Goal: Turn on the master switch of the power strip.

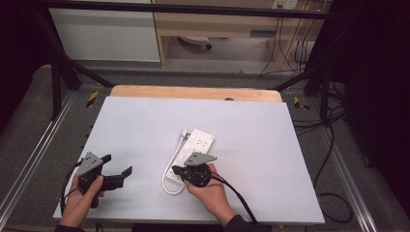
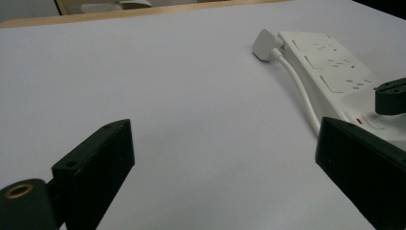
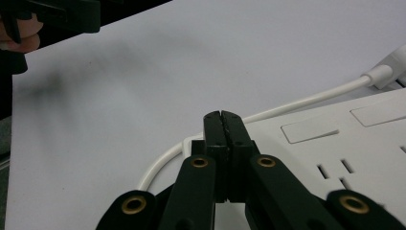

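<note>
A white power strip (image 1: pixel 199 141) lies on the white board, with its plug (image 1: pixel 184 133) at its far left corner and its cable (image 1: pixel 169 181) looping round the near end. My right gripper (image 1: pixel 178 170) is shut with nothing between its jaws. In the right gripper view its tips (image 3: pixel 223 125) sit over the strip's (image 3: pixel 335 148) near end; I cannot tell whether they touch it. My left gripper (image 1: pixel 116 164) rests to the left with its jaws wide open and empty (image 2: pixel 225 158). From there the strip (image 2: pixel 330 62) lies ahead to the right.
The white board (image 1: pixel 241 159) covers a wooden table (image 1: pixel 193 92) inside a black metal frame. Bare board lies between the two grippers and to the right of the strip. Black cables run over the floor on the right.
</note>
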`<state>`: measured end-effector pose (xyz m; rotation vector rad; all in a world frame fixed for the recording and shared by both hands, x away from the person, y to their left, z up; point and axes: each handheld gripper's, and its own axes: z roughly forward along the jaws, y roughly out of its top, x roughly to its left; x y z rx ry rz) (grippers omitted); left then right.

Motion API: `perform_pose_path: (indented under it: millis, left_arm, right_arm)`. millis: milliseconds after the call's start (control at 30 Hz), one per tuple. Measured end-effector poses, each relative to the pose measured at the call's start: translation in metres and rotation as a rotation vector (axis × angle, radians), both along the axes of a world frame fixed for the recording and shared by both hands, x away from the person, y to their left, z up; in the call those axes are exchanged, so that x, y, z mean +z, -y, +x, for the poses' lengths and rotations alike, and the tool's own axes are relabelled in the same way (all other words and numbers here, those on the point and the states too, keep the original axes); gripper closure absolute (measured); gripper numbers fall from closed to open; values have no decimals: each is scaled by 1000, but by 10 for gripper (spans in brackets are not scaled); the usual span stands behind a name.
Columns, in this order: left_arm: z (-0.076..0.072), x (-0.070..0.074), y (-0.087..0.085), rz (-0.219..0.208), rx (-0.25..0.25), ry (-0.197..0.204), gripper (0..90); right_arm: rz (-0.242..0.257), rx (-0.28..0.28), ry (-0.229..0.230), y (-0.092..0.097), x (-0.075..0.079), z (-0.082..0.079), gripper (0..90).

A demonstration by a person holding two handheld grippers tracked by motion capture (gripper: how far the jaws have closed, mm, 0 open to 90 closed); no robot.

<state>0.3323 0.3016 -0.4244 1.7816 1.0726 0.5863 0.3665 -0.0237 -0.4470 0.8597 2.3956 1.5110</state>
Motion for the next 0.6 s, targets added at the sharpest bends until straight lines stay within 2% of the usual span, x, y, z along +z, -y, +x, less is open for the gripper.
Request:
perform_pose_path:
  millis: [600]
  left_arm:
    - [0,0,0,4,-1,-1,61]
  right_arm:
    - [30,-25,-5,5,5,2,900]
